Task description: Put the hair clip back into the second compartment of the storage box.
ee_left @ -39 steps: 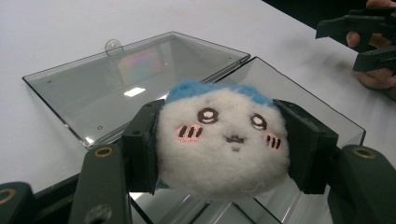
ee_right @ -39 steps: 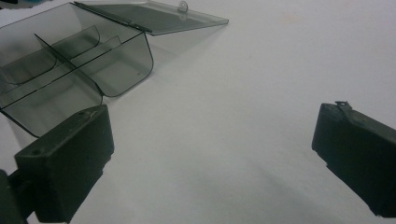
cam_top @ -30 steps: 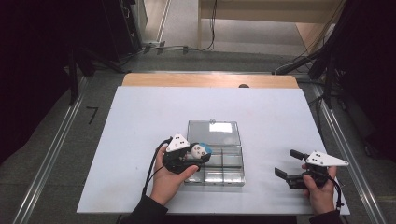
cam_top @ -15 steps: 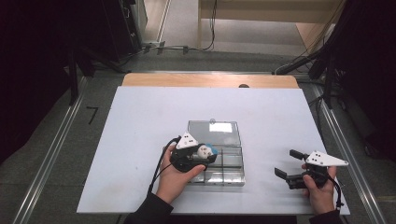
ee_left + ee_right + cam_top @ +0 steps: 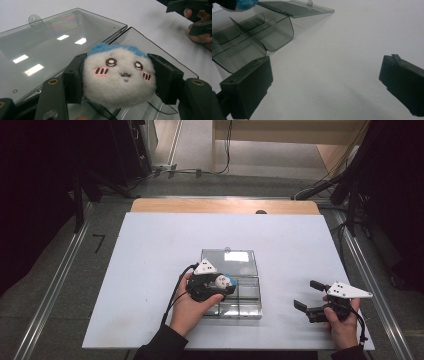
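Note:
A round white plush toy (image 5: 117, 75) with a blue top and a stitched face sits between the jaws of my left gripper (image 5: 223, 284), whose pads press on both its sides. Those jaws have just been opening a little, with the plush still between them. The gripper hovers over the left part of a clear plastic compartment box (image 5: 246, 309), whose lid (image 5: 231, 257) lies open flat behind it. My right gripper (image 5: 308, 294) rests on the table to the right of the box, open, with nothing between its fingers (image 5: 247, 85).
The box (image 5: 274, 37) has several empty compartments split by clear dividers. It stands on a white table top (image 5: 150, 250) with bare space all around. A wooden strip (image 5: 225, 206) runs along the far edge, and metal rails flank the table.
My left gripper has shifted slightly to the right over the box with the plush in it. The right gripper has stayed put.

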